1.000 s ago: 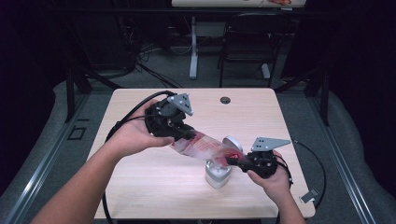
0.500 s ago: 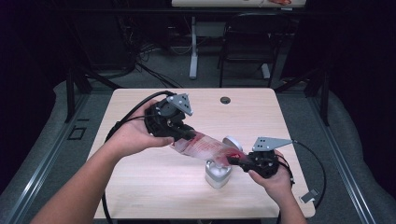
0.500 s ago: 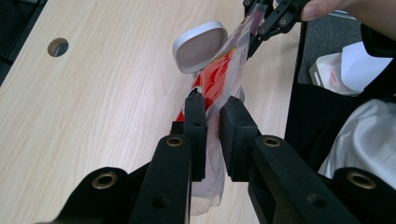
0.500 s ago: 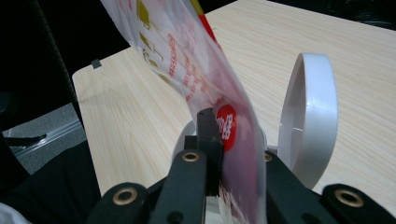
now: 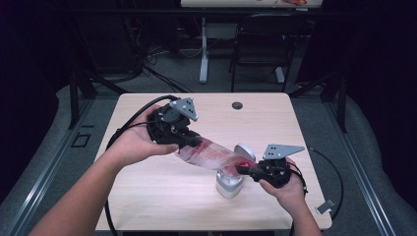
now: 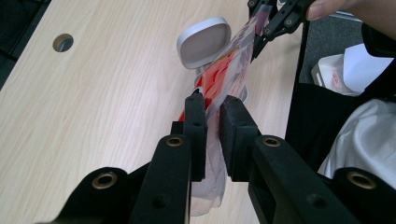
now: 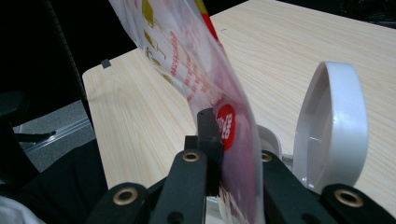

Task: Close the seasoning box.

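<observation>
A clear plastic bag (image 5: 211,156) with red print is stretched in the air between my two grippers. My left gripper (image 5: 189,143) is shut on the bag's upper left end; in the left gripper view (image 6: 214,112) the film (image 6: 226,74) is bunched between its pads. My right gripper (image 5: 242,169) is shut on the lower right end, and its jaws (image 7: 231,128) pinch the bag (image 7: 187,51) beside a red round mark. Under the bag's right end stands a small grey-white container (image 5: 228,186) with its flip lid (image 5: 244,150) up, also in both gripper views (image 6: 203,42) (image 7: 334,121).
The wooden table (image 5: 147,196) has a round cable hole (image 5: 237,105) near its far edge. Black cables (image 5: 133,123) trail off the left side and loop off the right edge (image 5: 329,167). A chair (image 5: 260,44) and a desk leg (image 5: 203,49) stand behind the table.
</observation>
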